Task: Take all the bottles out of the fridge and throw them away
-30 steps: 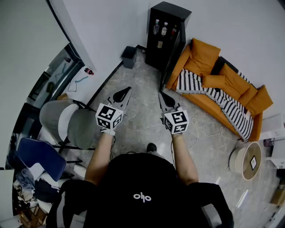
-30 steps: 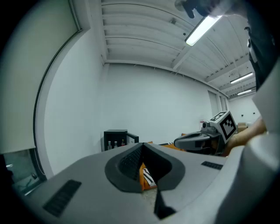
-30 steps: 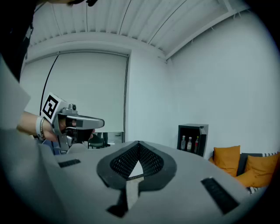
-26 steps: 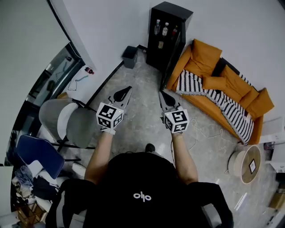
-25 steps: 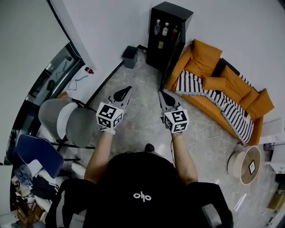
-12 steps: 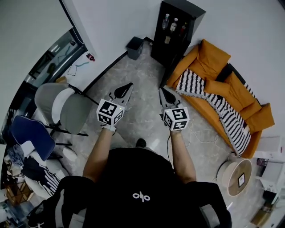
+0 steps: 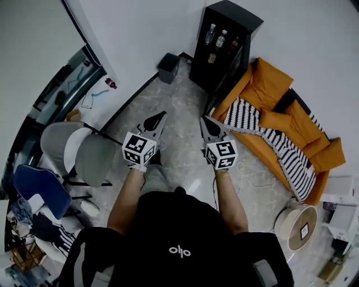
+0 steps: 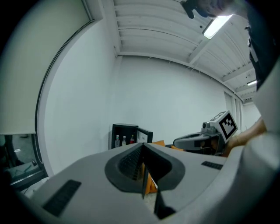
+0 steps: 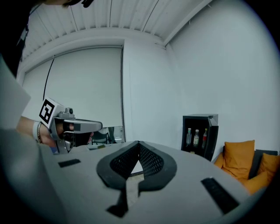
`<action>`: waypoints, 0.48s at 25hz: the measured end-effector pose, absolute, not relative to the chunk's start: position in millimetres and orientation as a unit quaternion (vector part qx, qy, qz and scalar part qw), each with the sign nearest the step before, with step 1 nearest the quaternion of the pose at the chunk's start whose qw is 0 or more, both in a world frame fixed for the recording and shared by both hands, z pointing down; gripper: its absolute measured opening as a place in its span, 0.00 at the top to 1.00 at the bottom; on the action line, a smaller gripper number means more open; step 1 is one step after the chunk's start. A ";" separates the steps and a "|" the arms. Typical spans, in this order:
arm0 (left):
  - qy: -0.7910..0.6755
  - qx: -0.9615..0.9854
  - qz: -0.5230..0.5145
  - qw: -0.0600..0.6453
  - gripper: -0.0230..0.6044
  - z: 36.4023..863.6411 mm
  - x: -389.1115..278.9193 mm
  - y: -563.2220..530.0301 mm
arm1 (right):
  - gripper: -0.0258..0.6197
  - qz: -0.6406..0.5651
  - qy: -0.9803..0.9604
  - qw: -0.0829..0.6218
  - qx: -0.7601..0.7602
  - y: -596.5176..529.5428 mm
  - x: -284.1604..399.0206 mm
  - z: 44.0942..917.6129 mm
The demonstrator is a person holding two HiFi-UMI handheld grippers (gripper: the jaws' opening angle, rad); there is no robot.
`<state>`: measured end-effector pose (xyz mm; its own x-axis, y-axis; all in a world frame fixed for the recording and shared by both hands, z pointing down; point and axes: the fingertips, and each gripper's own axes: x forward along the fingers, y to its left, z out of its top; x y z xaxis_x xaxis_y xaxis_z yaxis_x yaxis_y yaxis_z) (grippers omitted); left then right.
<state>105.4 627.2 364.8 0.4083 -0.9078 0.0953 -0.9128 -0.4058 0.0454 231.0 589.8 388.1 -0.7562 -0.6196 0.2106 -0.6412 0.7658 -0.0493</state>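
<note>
Both grippers are clenched and empty: left gripper (image 7: 160, 116) has its jaws pressed together w/ nothing between them, same for the right gripper (image 7: 205, 121). I'm holding them side by side over the floor (image 7: 179, 106), both pointing fwd. The fridge (image 7: 231, 15) is well apart from both, ahead and off to my right, against the far wall next to the orange sofa (image 7: 266, 78). Its door is open on the sofa side. Three bottles (image 7: 221, 38) stand upright in a row on the upper shelf, long axis vertical. Sth smaller sits on the shelf below, can't tell what. From the left gripper view the fridge sits nearly dead ahead over the jaws. From the right gripper view it's off to the right, so that one needs a turn to line up. Right gripper looks a bit nearer in the head view, so I'd judge it the likelier first reach. Jaws part sideways, which suits upright bottles, but they must open first. A small dark bin (image 7: 168, 66) stands at the wall just left of the fridge, prob. where the bottles go. Nothing taken out yet.
</note>
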 end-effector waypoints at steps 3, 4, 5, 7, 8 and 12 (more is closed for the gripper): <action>-0.533 0.845 0.022 0.046 0.95 363.1 76.1 582.4 | 0.95 0.055 -0.930 0.098 0.350 551.2 204.8 385.8; -0.529 0.847 0.021 0.047 0.95 360.8 66.9 568.1 | 0.95 0.055 -0.928 0.100 0.355 538.5 196.3 383.9; -0.524 0.850 0.020 0.047 0.95 358.1 57.5 554.7 | 0.95 0.055 -0.926 0.101 0.360 526.4 187.4 381.6; -0.516 0.855 0.018 0.046 0.95 352.2 36.8 530.1 | 0.95 0.056 -0.922 0.100 0.369 503.5 167.6 376.3; -0.512 0.858 0.017 0.046 0.95 349.7 25.6 518.6 | 0.95 0.055 -0.920 0.098 0.374 492.5 157.5 373.6; -0.498 0.866 0.011 0.049 0.95 345.0 -15.0 480.1 | 0.95 0.059 -0.913 0.099 0.392 457.0 119.9 368.8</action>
<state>-15.0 480.1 345.0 0.5041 -0.8610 0.0682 -0.8631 -0.4995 0.0739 119.9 457.0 368.8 -0.6728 -0.7040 0.2276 -0.7274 0.6856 -0.0294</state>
